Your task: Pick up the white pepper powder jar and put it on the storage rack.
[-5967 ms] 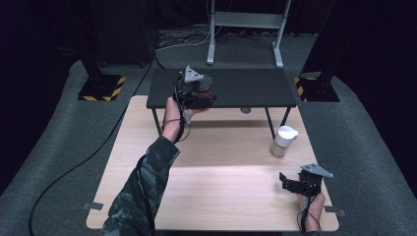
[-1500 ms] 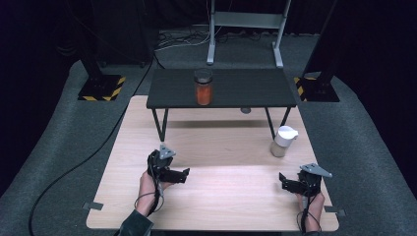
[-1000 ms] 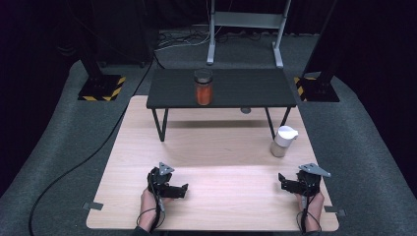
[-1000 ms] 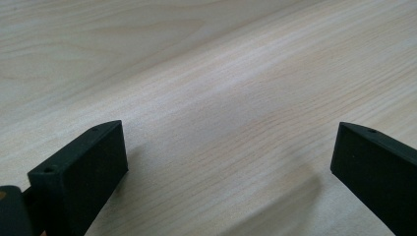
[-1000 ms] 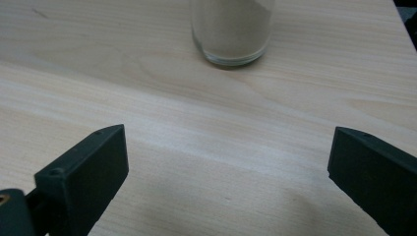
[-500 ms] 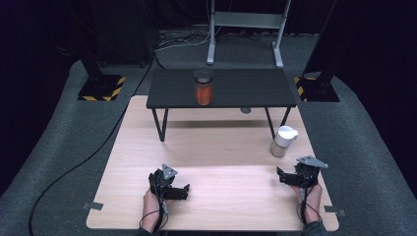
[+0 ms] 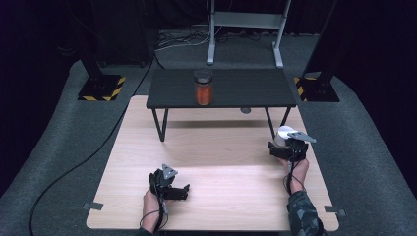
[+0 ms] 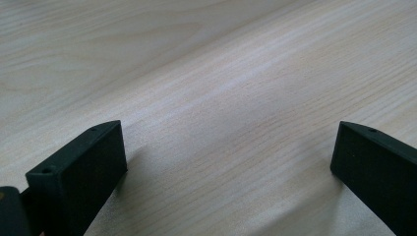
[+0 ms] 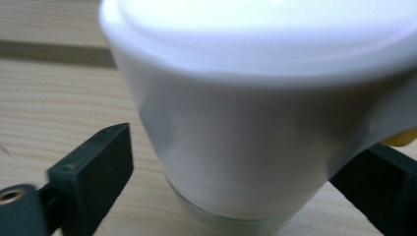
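A white lidded cup (image 9: 246, 123) stands on the wooden table (image 7: 221, 147) at the right, in front of the low black table's right leg. My right gripper (image 9: 236, 162) has its jaws on either side of the cup (image 7: 282, 132). The jaws have just been closing, and a gap still shows beside the left jaw. In the high view the right gripper (image 7: 285, 143) sits right against the cup. My left gripper (image 7: 183, 191) lies low near the front edge, open over bare wood (image 8: 221, 98). A glass jar with orange contents (image 7: 203, 88) stands on the black table (image 7: 246, 91).
The low black table spans the far side of the wooden top on thin legs (image 7: 160, 125). Behind it are a metal stand (image 7: 244, 29) and two black posts with striped bases (image 7: 102, 88). A black cable (image 7: 74, 167) runs over the grey floor at the left.
The left gripper left the jar on the black table and came back to the front. The right gripper has moved away from the front edge up to the white cup.
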A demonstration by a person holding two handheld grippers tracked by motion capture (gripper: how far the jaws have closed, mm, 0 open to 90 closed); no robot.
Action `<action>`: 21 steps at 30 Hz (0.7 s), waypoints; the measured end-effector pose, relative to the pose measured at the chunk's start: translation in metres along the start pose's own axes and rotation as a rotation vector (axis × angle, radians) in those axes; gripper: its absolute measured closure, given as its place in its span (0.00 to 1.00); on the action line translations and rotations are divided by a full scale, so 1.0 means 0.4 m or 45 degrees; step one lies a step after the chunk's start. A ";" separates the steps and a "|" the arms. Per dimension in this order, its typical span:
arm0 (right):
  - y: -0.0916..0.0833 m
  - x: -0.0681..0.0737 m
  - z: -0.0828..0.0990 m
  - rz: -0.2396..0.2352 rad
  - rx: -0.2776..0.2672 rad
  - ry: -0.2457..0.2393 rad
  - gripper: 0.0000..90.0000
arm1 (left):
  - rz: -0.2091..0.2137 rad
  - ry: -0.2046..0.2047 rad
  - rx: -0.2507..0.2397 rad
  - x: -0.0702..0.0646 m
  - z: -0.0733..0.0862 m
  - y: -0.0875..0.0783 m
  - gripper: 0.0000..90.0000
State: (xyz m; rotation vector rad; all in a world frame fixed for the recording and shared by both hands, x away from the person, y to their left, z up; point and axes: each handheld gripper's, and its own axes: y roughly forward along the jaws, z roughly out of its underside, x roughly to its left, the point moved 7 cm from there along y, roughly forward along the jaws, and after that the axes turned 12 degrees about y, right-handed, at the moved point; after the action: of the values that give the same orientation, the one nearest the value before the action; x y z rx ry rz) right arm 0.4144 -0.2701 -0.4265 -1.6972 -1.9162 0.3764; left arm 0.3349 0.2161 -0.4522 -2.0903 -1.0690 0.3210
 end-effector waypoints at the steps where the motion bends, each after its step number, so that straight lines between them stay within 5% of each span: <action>1: 0.002 -0.003 -0.001 -0.010 0.008 0.005 0.11 | 0.000 0.000 0.000 0.000 0.000 0.000 0.00; 6: 0.005 -0.010 0.001 -0.004 0.002 0.016 0.30 | 0.000 0.000 0.000 0.000 0.000 0.000 0.00; 21: -0.010 -0.004 0.008 -0.008 -0.012 -0.031 0.33 | -0.001 0.004 0.000 -0.001 0.000 -0.001 0.00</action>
State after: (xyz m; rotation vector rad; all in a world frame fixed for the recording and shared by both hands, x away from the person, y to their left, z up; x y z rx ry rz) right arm 0.4096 -0.2720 -0.4273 -1.7000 -1.9432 0.3879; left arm 0.3346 0.2160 -0.4521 -2.0893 -1.0681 0.3175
